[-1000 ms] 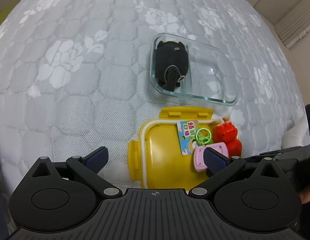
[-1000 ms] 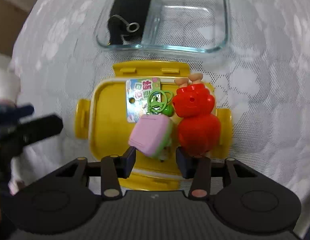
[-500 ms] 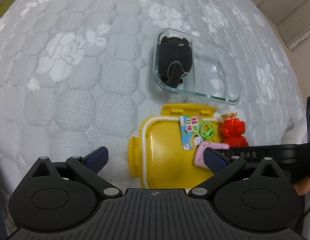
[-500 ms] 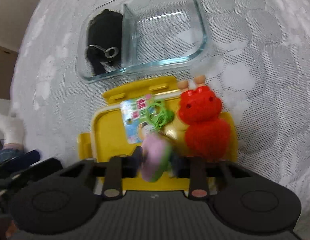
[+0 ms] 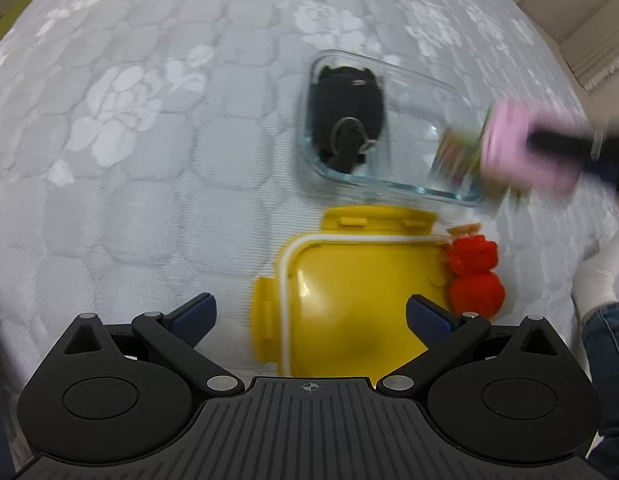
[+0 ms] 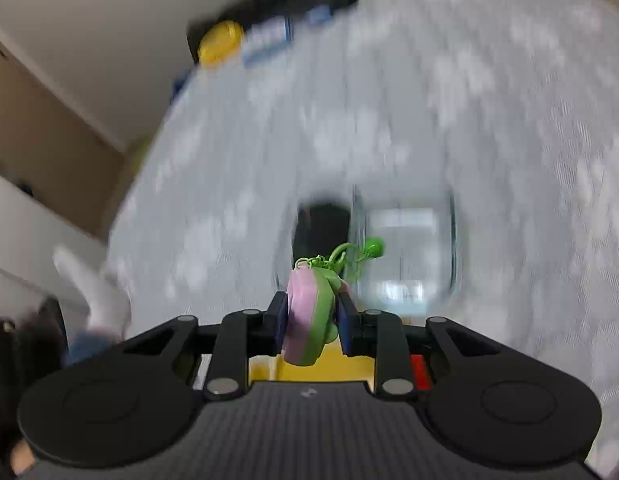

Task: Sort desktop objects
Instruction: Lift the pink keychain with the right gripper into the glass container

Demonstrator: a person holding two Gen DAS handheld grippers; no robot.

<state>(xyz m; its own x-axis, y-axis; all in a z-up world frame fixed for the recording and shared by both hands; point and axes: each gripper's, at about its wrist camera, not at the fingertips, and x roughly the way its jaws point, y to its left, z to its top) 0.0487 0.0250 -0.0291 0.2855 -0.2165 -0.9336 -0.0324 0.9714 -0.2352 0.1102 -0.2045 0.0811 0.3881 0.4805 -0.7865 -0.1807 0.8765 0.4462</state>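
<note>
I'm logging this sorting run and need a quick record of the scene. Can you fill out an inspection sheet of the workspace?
Surface: grey quilted cloth with white flowers.
Job's things: glass container holds black pouch in its left compartment; yellow lid bears red toy; pink charm lifted.
Clutter: blurred items at the far edge.
Grippers: left gripper open; right gripper shut on pink charm.
Cables: nothing seen.
Surroundings: wall, curtain.
</note>
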